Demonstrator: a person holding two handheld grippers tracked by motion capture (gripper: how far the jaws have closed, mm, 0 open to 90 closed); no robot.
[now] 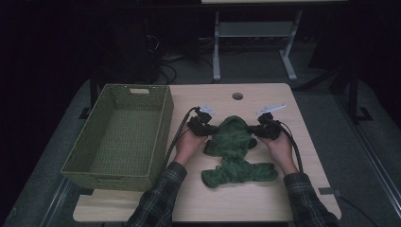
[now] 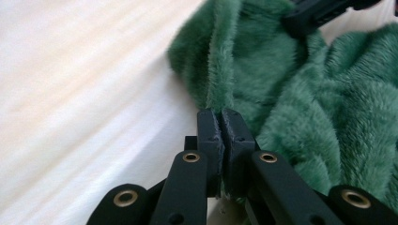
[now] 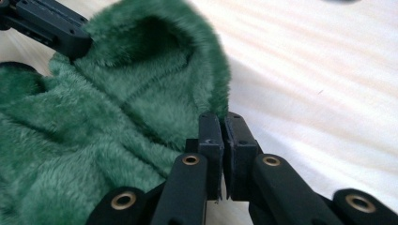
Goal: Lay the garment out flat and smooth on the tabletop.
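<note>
One crumpled green plush garment (image 1: 234,151) lies on the light wooden tabletop (image 1: 213,198), right of one empty olive woven rectangular basket (image 1: 118,137). Its long axis runs near to far, its rounded end pointing far and its spread end lying near. Two grippers flank that far end: the left gripper (image 1: 208,129) and the right gripper (image 1: 255,131) each have their fingers clamped on the fabric's edge.
</note>
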